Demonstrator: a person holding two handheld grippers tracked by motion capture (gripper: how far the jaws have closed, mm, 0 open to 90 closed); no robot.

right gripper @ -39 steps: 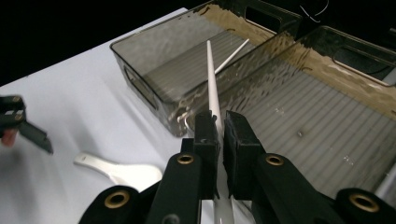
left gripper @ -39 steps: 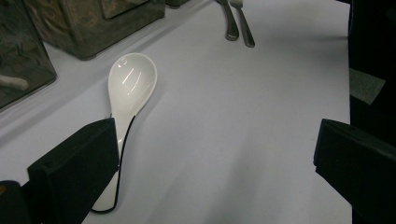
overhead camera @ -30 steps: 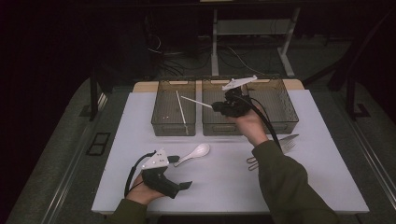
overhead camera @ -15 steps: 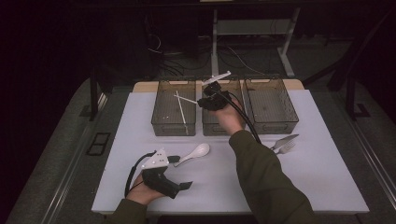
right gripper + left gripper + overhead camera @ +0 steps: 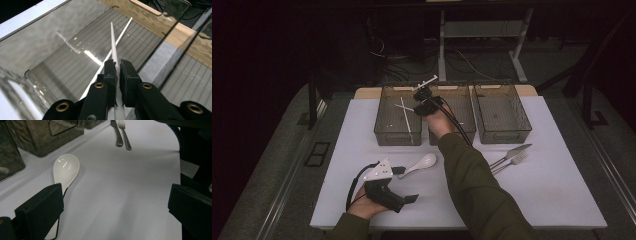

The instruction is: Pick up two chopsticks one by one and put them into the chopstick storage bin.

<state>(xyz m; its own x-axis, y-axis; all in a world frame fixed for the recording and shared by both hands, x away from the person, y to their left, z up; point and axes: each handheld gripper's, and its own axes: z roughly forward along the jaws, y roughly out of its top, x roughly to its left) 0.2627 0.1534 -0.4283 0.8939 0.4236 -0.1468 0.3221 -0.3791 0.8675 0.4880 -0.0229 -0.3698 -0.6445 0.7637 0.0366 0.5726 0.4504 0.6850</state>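
I am clenching my right tool [image 5: 117, 72] on a white chopstick [image 5: 113, 42], its long axis pointing down-left into the far-left bin [image 5: 387, 135]; my left tool [image 5: 112, 202] is resting released on the worktop [image 5: 542, 195].

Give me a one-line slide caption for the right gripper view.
Right gripper clamps a white chopstick above a second chopstick in the clear bin.

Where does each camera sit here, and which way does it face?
High view: above the person's side, looking forward and down on the table; both forearms and grippers show.
Left gripper view: rides the left gripper, low over the table, facing the spoon; open jaws show.
Right gripper view: rides the right gripper, aimed into a bin, jaws shut on a chopstick.
Shared: the spoon, high and left views.
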